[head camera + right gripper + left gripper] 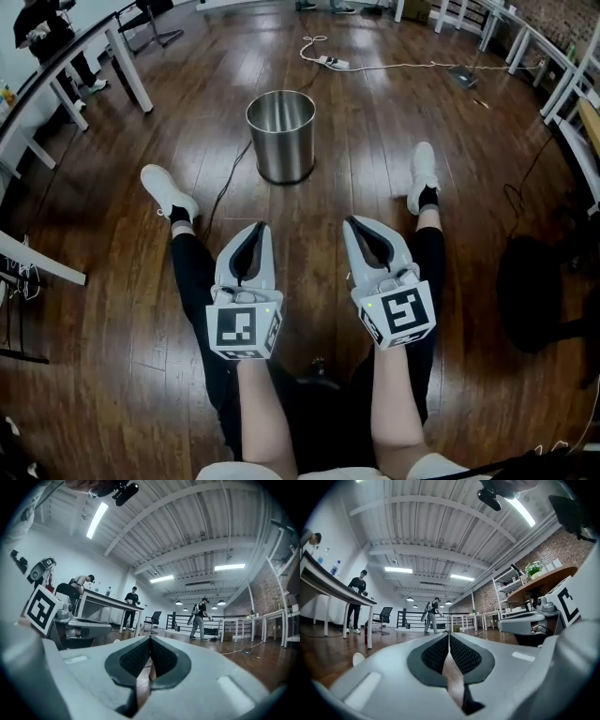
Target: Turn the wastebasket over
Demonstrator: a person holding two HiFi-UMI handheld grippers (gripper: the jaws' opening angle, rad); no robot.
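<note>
The wastebasket (280, 135) is a shiny steel cylinder standing upright on the wooden floor, its open mouth up, in the head view between the person's feet. My left gripper (260, 228) is held over the left leg, shut with nothing in it, well short of the basket. My right gripper (351, 223) is beside it over the right leg, also shut and empty. Both point level toward the basket. In the left gripper view my left gripper (449, 634) has its jaws touching; in the right gripper view my right gripper (150, 639) is the same. The basket is hidden in both.
A black cable (223, 187) runs on the floor to the basket's left. A white power strip (334, 63) and cord lie behind it. White table legs (128, 66) stand at the left, a dark chair base (544, 295) at the right. People stand far off by tables.
</note>
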